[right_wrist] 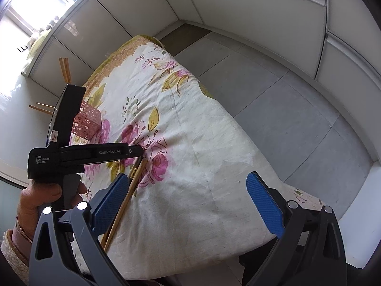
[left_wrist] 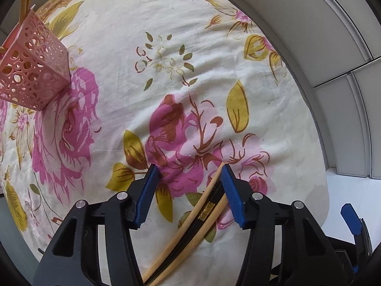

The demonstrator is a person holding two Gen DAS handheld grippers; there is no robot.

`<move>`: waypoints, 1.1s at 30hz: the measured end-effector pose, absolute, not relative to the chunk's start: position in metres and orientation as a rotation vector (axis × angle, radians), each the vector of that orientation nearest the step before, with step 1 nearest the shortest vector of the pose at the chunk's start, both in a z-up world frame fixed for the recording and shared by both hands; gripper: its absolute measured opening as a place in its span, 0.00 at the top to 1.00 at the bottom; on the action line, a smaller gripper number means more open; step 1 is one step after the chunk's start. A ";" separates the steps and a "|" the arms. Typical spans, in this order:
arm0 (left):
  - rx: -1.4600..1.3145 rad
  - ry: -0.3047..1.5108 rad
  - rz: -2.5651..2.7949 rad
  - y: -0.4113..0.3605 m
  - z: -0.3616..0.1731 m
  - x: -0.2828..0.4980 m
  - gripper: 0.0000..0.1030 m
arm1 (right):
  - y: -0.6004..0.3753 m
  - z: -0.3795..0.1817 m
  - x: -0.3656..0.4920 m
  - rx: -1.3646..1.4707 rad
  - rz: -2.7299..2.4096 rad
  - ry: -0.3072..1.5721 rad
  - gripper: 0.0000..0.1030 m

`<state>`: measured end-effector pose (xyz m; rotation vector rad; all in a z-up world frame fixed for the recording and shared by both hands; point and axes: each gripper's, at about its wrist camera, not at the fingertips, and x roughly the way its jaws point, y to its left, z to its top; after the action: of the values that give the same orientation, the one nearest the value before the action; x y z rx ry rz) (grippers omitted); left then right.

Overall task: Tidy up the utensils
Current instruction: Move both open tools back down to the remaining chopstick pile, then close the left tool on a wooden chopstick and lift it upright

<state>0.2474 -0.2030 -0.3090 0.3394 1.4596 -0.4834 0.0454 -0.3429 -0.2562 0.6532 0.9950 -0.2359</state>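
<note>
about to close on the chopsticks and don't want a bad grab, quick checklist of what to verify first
1. Chopsticks lie between the left gripper fingers: ok, though they sit close to the right-hand finger, off centre.
2. Pads pressing on the chopsticks: not ok, a gap shows on the left-hand side.
3. All sticks of the bundle caught together: cannot tell, their lower ends are hidden.
4. Pink basket upright and unobstructed on the floral cloth: ok.
5. Right gripper out of the way: ok, open and empty.
</note>
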 end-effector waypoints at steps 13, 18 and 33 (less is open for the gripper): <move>0.355 1.468 -0.413 -0.116 -0.310 0.245 0.56 | -0.325 -0.270 0.060 0.636 -0.206 1.095 0.07; 0.397 1.427 -0.431 -0.113 -0.309 0.236 0.55 | -0.315 -0.273 0.070 0.658 -0.204 1.144 0.07; 0.395 1.353 -0.508 -0.156 -0.296 0.230 0.96 | -0.297 -0.271 0.108 0.659 -0.228 1.218 0.09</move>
<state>0.2295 -0.1562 -0.2961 0.3949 1.3529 -0.5082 0.1078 -0.2966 -0.2709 0.6593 1.2181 -0.2283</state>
